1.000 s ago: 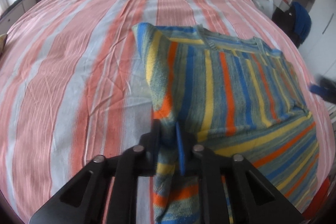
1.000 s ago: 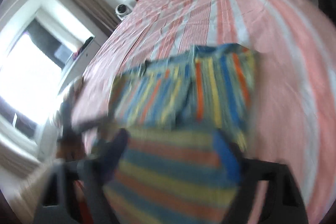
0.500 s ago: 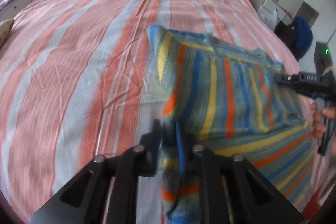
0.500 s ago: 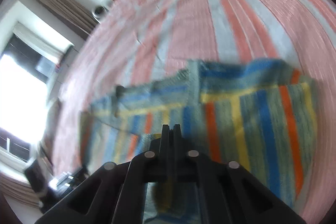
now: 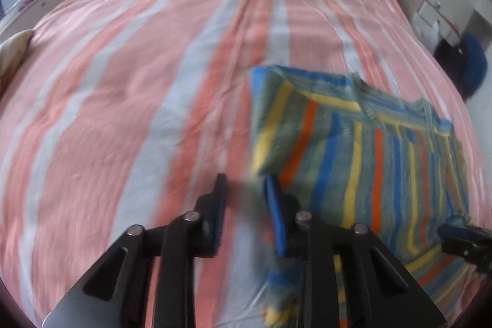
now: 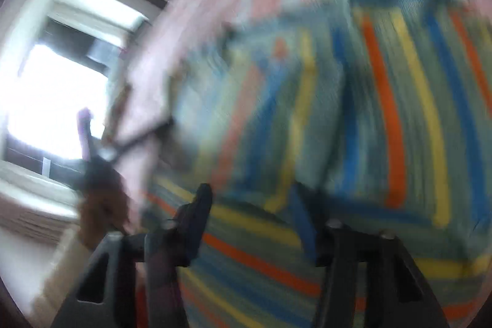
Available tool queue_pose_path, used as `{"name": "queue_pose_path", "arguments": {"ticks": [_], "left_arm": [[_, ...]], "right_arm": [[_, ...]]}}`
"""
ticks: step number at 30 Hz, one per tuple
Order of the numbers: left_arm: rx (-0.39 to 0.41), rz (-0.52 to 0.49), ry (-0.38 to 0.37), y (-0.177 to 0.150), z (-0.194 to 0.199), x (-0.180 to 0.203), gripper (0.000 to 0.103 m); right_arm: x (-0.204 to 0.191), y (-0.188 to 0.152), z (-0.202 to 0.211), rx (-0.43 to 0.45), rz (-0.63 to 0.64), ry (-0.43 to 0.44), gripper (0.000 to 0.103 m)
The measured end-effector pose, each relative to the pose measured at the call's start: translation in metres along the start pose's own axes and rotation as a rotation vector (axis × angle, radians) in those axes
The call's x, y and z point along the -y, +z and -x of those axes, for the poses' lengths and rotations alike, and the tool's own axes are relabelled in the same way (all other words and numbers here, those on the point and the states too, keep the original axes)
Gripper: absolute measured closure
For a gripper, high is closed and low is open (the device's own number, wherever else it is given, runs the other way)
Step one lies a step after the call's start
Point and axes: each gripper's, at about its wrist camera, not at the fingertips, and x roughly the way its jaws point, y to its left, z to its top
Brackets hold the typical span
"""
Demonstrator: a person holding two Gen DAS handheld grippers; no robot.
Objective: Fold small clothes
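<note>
Released since before, sweater [image 5: 363, 156] lies right of opening left gripper [image 5: 246, 195].

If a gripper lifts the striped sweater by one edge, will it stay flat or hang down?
The striped sweater would probably hang limp: it is soft knit, already folded over itself and lying in gentle bumps on the bed sheet. The folded layers would likely slide apart. It looks light, so the pinch should hold.

Striped knit sweater [image 5: 363, 162] in blue, yellow, orange, grey-green; partly folded, flat on bed.
</note>
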Motion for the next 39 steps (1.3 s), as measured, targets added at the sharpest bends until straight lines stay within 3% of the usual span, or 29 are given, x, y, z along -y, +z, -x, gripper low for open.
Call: {"name": "queue_pose_path", "arguments": {"ticks": [2,4,6,7,9,17,25,28,31,39], "left_arm": [[0.014,0.006,-0.011,-0.005,0.013,-0.006,0.063],[0.033,0.000,-0.044,-0.014,0.034,-0.010,0.048],[0.065,-0.020,-0.052,-0.023,0.057,-0.011,0.027],[0.088,-0.038,-0.058,-0.032,0.074,-0.011,0.021],[0.110,-0.065,-0.063,-0.049,0.096,-0.009,0.010],[0.142,-0.113,-0.051,-0.129,0.135,0.018,0.006],[0.097,-0.089,-0.025,-0.182,0.097,0.029,0.005],[0.138,-0.124,0.001,-0.193,0.095,0.034,0.001],[0.147,-0.135,-0.004,-0.194,0.093,0.034,0.001],[0.140,-0.133,-0.010,-0.196,0.087,0.033,0.000]], "right_arm": [[-0.015,-0.008,0.017,0.054,0.077,-0.074,0.065],[-0.031,-0.019,0.046,0.144,0.133,-0.077,0.060],[-0.040,-0.031,0.070,0.209,0.178,-0.084,0.045],[-0.043,-0.040,0.082,0.247,0.200,-0.099,0.035],[-0.046,-0.060,0.105,0.319,0.226,-0.152,0.025],[0.016,-0.156,0.157,0.418,0.084,-0.430,0.013],[0.053,-0.213,0.178,0.437,0.052,-0.615,0.007],[0.062,-0.221,0.164,0.427,0.030,-0.639,0.006],[0.073,-0.229,0.151,0.444,-0.002,-0.634,0.000],[0.078,-0.236,0.144,0.480,0.024,-0.632,0.000]]}}
